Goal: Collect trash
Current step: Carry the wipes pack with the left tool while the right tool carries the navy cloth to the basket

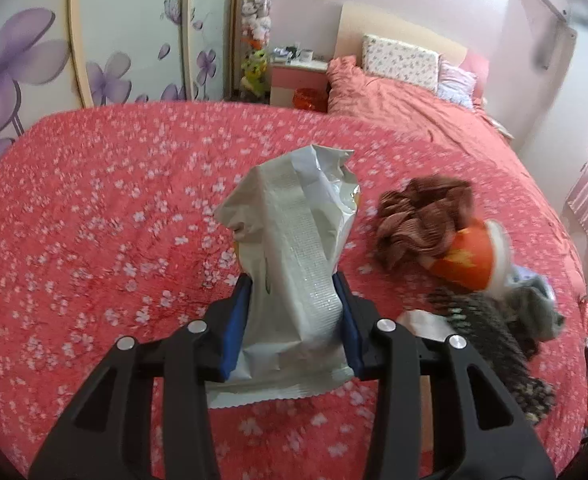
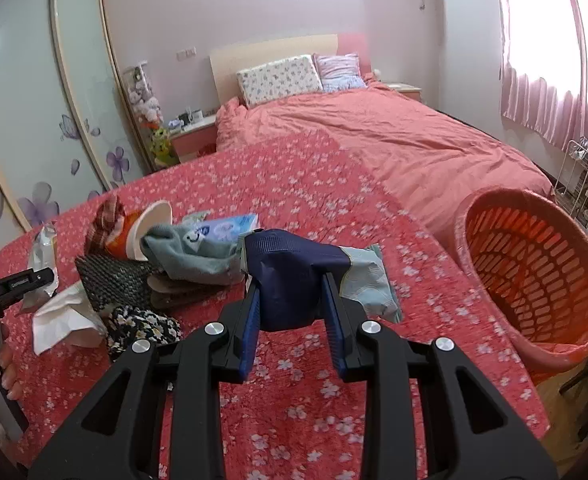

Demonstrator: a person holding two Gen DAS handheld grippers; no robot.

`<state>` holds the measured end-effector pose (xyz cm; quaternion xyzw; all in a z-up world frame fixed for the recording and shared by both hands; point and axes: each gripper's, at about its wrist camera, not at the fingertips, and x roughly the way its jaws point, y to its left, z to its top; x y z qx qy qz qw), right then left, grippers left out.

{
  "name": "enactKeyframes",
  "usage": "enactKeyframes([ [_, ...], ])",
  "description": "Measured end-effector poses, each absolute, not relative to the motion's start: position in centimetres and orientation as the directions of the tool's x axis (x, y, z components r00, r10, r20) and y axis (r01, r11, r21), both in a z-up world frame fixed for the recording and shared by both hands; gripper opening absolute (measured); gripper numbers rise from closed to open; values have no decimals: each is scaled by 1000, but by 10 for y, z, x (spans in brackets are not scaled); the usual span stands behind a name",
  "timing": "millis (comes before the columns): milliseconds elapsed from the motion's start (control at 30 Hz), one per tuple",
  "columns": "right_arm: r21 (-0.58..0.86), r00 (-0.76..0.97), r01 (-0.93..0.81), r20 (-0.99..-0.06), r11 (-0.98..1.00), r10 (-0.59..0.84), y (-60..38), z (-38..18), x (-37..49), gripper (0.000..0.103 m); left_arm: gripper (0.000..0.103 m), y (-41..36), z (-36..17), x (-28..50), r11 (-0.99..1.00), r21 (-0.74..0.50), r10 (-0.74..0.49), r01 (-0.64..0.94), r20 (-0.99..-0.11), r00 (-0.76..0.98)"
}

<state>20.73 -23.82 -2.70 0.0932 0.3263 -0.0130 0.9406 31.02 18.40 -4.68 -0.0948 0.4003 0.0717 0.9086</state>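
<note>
Left gripper (image 1: 296,300) pinches a silver wrapper (image 1: 294,248) with no readable print above the red bedspread (image 1: 94,220), right gripper (image 2: 292,300) clamps a dark blue packet (image 2: 290,276), its print illegible, beside the clutter pile (image 2: 142,264), orange basket (image 2: 534,272) to the right.

A bed (image 2: 294,208) covered in a red, white-blossomed spread (image 1: 94,208) carries a loose heap of clutter: a brown knitted cloth (image 1: 422,216), an orange paper cup (image 1: 470,260) on its side, a grey-green sock (image 2: 190,256), a dark mesh piece (image 2: 114,280), a crumpled white tissue (image 2: 62,316) and a black floral fabric (image 2: 142,328). Two pillows (image 2: 278,78) lean at the headboard.
</note>
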Motion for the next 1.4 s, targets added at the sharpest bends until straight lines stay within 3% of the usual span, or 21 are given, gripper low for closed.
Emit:
enactKeyframes([
  [600,214,865,139,-502,967,-14,-293,12,158,30,42,47,45,243,984,-145,-175,107,-639,749],
  [1400,292,857,347,-485,891,-175,-423,-6,133,30,42,-186,19,232,844,-218,-497,490,-661,562],
])
